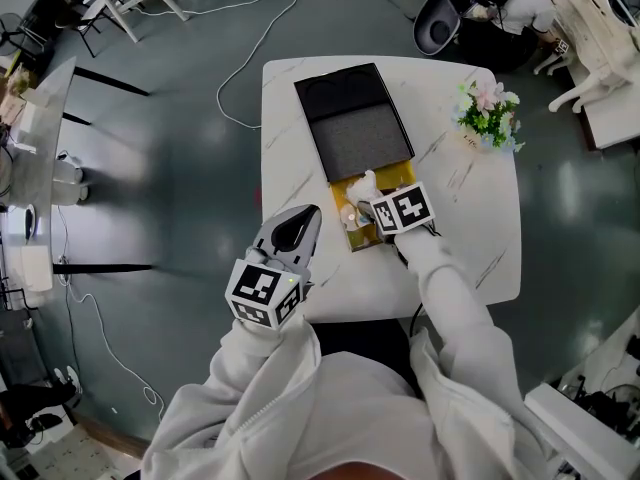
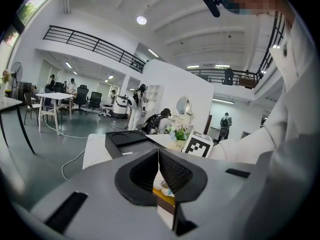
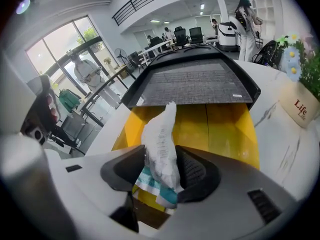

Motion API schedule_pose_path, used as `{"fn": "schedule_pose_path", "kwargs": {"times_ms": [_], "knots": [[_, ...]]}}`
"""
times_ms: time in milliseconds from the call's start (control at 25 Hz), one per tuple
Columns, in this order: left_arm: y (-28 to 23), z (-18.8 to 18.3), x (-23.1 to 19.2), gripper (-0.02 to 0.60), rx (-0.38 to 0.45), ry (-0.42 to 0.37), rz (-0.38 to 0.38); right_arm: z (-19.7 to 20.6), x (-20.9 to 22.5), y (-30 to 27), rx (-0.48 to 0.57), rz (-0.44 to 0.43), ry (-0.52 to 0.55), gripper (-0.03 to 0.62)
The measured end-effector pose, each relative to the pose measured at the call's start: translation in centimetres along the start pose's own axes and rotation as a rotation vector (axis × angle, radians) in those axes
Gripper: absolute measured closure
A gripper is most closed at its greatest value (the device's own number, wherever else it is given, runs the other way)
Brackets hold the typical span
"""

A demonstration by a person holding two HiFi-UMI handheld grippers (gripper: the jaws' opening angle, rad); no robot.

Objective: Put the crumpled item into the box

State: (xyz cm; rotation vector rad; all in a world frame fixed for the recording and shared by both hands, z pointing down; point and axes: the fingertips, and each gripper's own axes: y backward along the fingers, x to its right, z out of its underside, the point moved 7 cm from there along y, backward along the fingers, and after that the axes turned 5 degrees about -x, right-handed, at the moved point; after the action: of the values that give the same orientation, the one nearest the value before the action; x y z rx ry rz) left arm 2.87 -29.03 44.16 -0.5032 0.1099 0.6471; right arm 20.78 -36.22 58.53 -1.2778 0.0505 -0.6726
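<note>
Firmly, right hand-held gripper pinches crumpled item above box.

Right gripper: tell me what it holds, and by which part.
The right gripper is shut on the crumpled item, pinching its lower middle; its white upper end sticks up above the jaws, over the yellow box.

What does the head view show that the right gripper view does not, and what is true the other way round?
Only the head view: the left hand-held gripper, near the left edge of the white table, and the person's sleeves. Only the right gripper view: the right hand-held gripper, its jaws shut on the crumpled item, with the item's print and teal stripes. Both: the yellow box, the dark tray beyond it, and the flowers.
</note>
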Motion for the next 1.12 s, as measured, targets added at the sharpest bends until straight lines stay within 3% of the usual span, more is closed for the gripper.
{"fn": "schedule_pose_path", "kwargs": {"times_ms": [240, 560, 1120], "knots": [[0.1, 0.0, 0.1, 0.562, 0.007, -0.001, -0.001, 0.2, -0.3, 0.1, -0.005, 0.015, 0.028, 0.315], [0.4, -0.2, 0.6, 0.562, 0.02, -0.011, 0.013, 0.2, -0.4, 1.8, 0.069, 0.059, 0.039, 0.29], [-0.2, -0.6, 2.1, 0.562, 0.032, -0.066, 0.092, 1.6, -2.2, 8.5, 0.397, 0.111, 0.036, 0.286]]}}
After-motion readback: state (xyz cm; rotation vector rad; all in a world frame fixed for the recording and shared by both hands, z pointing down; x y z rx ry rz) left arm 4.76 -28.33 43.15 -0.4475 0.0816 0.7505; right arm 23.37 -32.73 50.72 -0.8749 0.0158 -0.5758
